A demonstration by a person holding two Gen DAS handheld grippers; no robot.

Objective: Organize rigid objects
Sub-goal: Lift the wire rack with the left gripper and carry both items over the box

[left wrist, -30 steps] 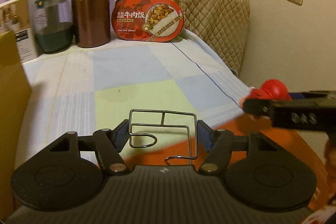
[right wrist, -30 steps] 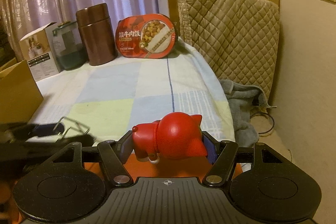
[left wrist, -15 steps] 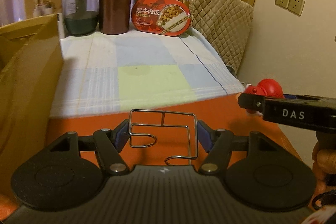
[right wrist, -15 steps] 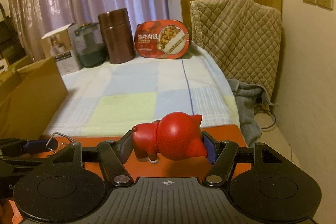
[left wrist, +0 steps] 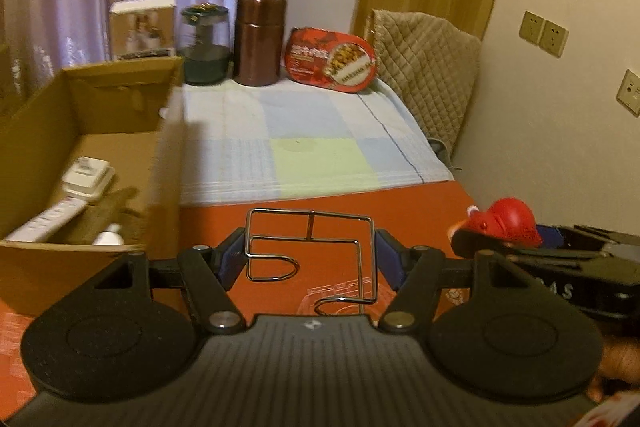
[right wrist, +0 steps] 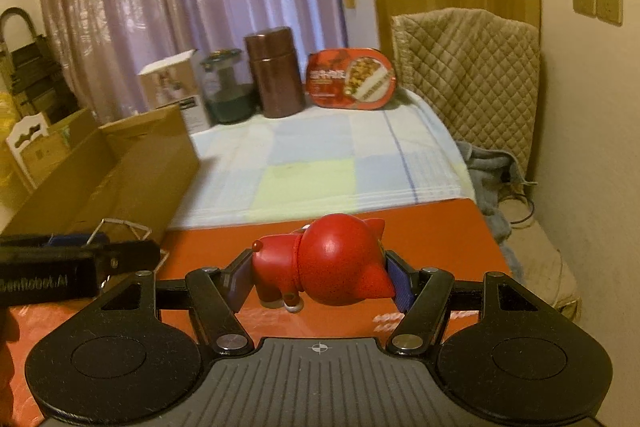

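Carry step. Left gripper [left wrist: 311, 259] clamps a wire rack [left wrist: 312, 251]; right gripper [right wrist: 320, 279] clamps a red pig [right wrist: 324, 261], both above the red mat [left wrist: 400, 199]. Next, probably: swing left over the box [left wrist: 120, 143] and release.

Wire rack [left wrist: 312, 247], red figurine [right wrist: 332, 263] aloft

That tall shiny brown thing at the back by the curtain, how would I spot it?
Look to the far end of the bed, below the purple curtain, where a row of items stands. The brown canister is between a dark green glass jar and a red oval food tray. It is the tallest, a plain metallic cylinder.
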